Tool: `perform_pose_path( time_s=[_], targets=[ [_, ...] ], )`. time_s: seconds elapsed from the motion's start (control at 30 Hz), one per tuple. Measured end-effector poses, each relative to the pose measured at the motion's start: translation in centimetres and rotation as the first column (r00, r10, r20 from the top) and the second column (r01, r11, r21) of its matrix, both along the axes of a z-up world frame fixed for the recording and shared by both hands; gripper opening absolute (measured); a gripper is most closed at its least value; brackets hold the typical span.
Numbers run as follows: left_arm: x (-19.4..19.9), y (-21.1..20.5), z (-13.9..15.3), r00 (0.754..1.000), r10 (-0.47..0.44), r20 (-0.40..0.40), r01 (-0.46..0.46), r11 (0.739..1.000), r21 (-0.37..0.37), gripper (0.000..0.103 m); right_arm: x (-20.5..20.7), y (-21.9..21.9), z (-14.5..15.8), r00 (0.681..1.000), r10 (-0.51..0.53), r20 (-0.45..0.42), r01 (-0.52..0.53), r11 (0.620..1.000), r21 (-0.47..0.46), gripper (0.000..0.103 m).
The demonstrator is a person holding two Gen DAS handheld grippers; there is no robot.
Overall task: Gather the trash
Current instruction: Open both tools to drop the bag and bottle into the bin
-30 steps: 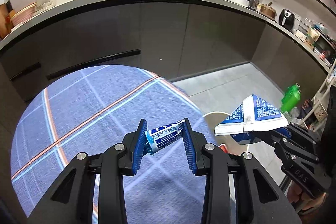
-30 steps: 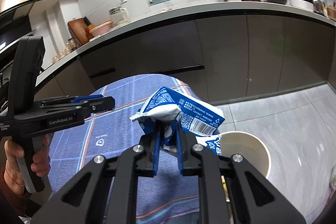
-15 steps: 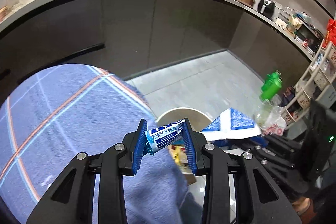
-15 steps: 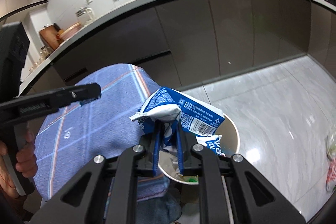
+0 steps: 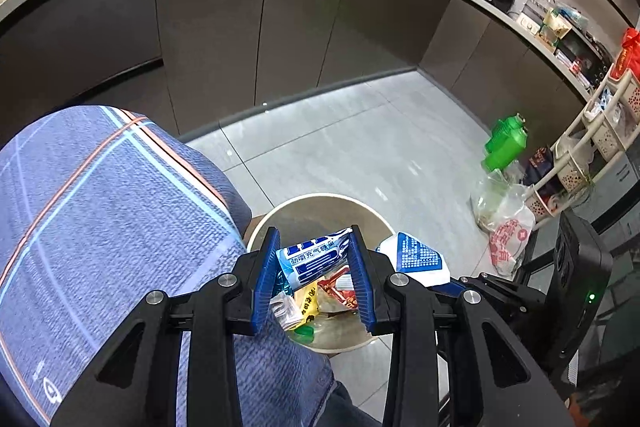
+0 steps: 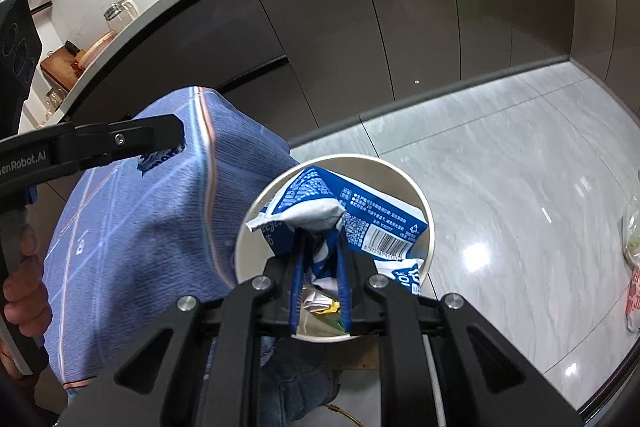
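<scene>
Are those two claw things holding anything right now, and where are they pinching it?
Left gripper clamps a small blue wrapper by its two ends. Right gripper pinches a crushed blue carton at its crumpled underside.

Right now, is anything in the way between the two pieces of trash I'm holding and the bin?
Nothing visible. The wrapper in the left gripper and the blue carton in the right gripper both hang over the open bin, with only earlier trash inside.

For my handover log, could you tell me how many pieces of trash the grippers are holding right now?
2. A blue-and-white wrapper in the left gripper and a crushed blue carton in the right gripper, both above the bin.
</scene>
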State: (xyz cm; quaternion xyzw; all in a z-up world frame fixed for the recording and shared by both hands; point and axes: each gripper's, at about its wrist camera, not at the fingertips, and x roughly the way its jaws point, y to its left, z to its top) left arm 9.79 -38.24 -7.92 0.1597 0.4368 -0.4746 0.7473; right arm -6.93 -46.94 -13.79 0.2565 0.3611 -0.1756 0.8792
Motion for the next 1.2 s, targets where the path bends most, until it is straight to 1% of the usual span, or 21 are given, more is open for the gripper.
perform_pose_path(
  time_s=[0.2, 0.27, 0.3, 0.33, 0.37, 0.4, 0.43, 0.5, 0.53, 0.57, 0.63, 0.87, 1.07, 1.2],
  targets=[
    [0.7, -1.7, -1.8, 1.0, -0.012, -0.011, 0.012, 1.0, 0.028, 0.033, 0.9, -0.9, -1.5, 1.0, 0.002, -0.025, -0.002, 1.0, 0.01, 0.018],
    [0.7, -2.3, -2.1, 1.0, -0.015, -0.002, 0.015, 0.999, 0.034, 0.034, 1.4, -1.1, -2.1, 0.999, 0.014, -0.03, -0.014, 1.0, 0.009, 0.022],
    [0.8, -2.4, -2.2, 1.0, -0.015, 0.003, 0.015, 0.999, 0.035, 0.039, 1.4, -1.1, -2.2, 0.999, 0.02, -0.034, -0.02, 1.0, 0.003, 0.024],
    [0.8, -2.5, -2.2, 1.0, -0.015, 0.011, 0.014, 0.999, 0.036, 0.055, 1.6, -1.0, -2.3, 0.999, 0.024, -0.037, -0.024, 1.0, -0.009, 0.03],
    [0.8, -2.6, -2.1, 0.999, -0.004, 0.033, 0.003, 1.0, 0.031, 0.065, 1.8, -1.0, -2.4, 0.999, 0.03, -0.038, -0.031, 0.999, -0.02, 0.035],
    [0.6, -2.6, -1.9, 0.998, 0.013, 0.06, -0.014, 1.0, 0.025, 0.085, 1.8, -1.0, -2.4, 0.999, 0.033, -0.038, -0.034, 0.999, -0.03, 0.051],
    [0.5, -2.5, -1.6, 0.995, 0.033, 0.093, -0.035, 0.999, 0.015, 0.095, 1.8, -0.8, -2.4, 0.999, 0.036, -0.035, -0.038, 0.998, -0.045, 0.067],
    [0.3, -2.2, -0.9, 0.986, 0.057, 0.155, -0.055, 0.998, -0.014, 0.094, 1.9, -0.5, -2.3, 0.998, 0.055, -0.034, -0.058, 0.995, -0.078, 0.081],
    [0.2, -2.1, -0.7, 0.985, 0.057, 0.163, -0.055, 0.998, -0.013, 0.094, 1.9, -0.2, -2.2, 0.997, 0.066, -0.038, -0.069, 0.993, -0.094, 0.087],
    [0.1, -2.2, -0.6, 0.984, 0.06, 0.169, -0.06, 0.998, -0.006, 0.094, 1.9, 0.0, -2.2, 0.997, 0.07, -0.04, -0.074, 0.992, -0.102, 0.09],
    [0.3, -2.1, -0.5, 0.981, 0.079, 0.176, -0.081, 0.997, 0.002, 0.094, 1.9, 0.3, -2.1, 0.996, 0.078, -0.039, -0.082, 0.991, -0.108, 0.1],
    [0.9, 0.4, 0.2, 0.978, 0.137, 0.16, -0.136, 0.991, -0.014, 0.094, 1.4, 1.0, -1.0, 0.996, 0.089, -0.018, -0.09, 0.992, -0.092, 0.1],
    [0.5, 2.5, 1.9, 0.969, 0.175, 0.174, -0.17, 0.984, -0.043, 0.094, 1.3, 1.8, 1.4, 0.995, 0.095, 0.021, -0.093, 0.99, -0.106, 0.1],
    [0.0, 4.5, 3.5, 0.957, 0.216, 0.196, -0.207, 0.976, -0.064, 0.094, 1.1, 2.9, 3.4, 0.993, 0.111, 0.051, -0.103, 0.986, -0.129, 0.1]
  ],
)
